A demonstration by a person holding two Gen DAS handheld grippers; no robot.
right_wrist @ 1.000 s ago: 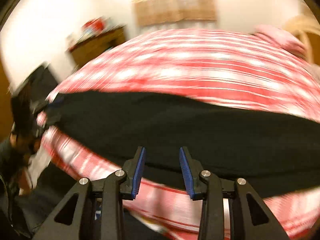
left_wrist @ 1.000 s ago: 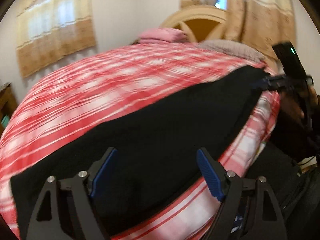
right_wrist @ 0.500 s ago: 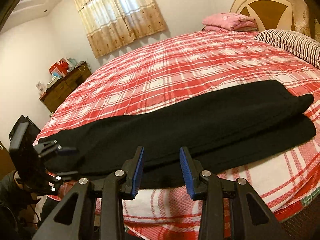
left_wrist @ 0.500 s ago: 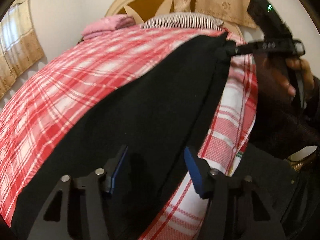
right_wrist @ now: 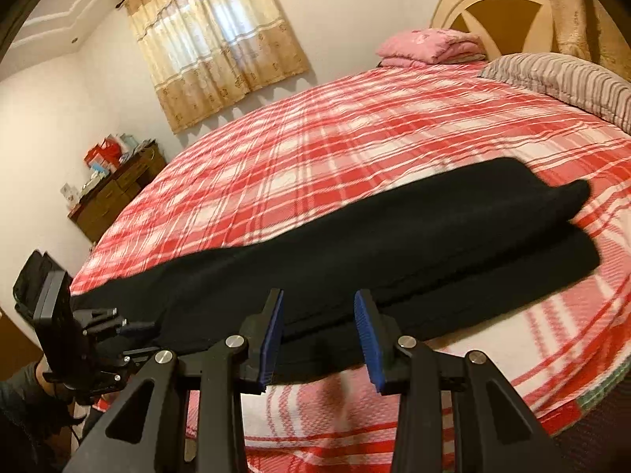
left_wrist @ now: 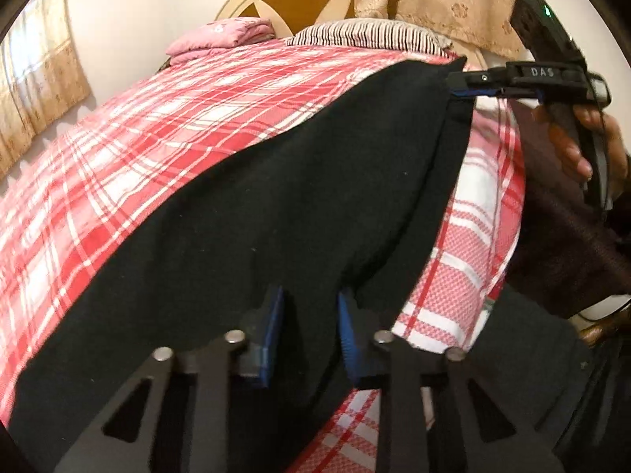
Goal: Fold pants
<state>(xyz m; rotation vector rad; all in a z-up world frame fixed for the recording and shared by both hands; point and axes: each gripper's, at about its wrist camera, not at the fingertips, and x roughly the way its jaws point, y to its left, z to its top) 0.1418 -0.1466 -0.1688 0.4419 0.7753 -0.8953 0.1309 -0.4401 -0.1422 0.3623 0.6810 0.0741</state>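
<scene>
On the plaid bed (right_wrist: 355, 130), we hold both grippers (left_wrist: 309, 329) (right_wrist: 317, 333) partly open, empty, over lengthwise-folded black pants (right_wrist: 394, 236), next gripping ends.

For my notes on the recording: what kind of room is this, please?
Most likely a home bedroom. A large bed with a red plaid cover fills the view, with a striped pillow before a rounded headboard. A curtained window and a cluttered wooden dresser stand along the walls.
</scene>
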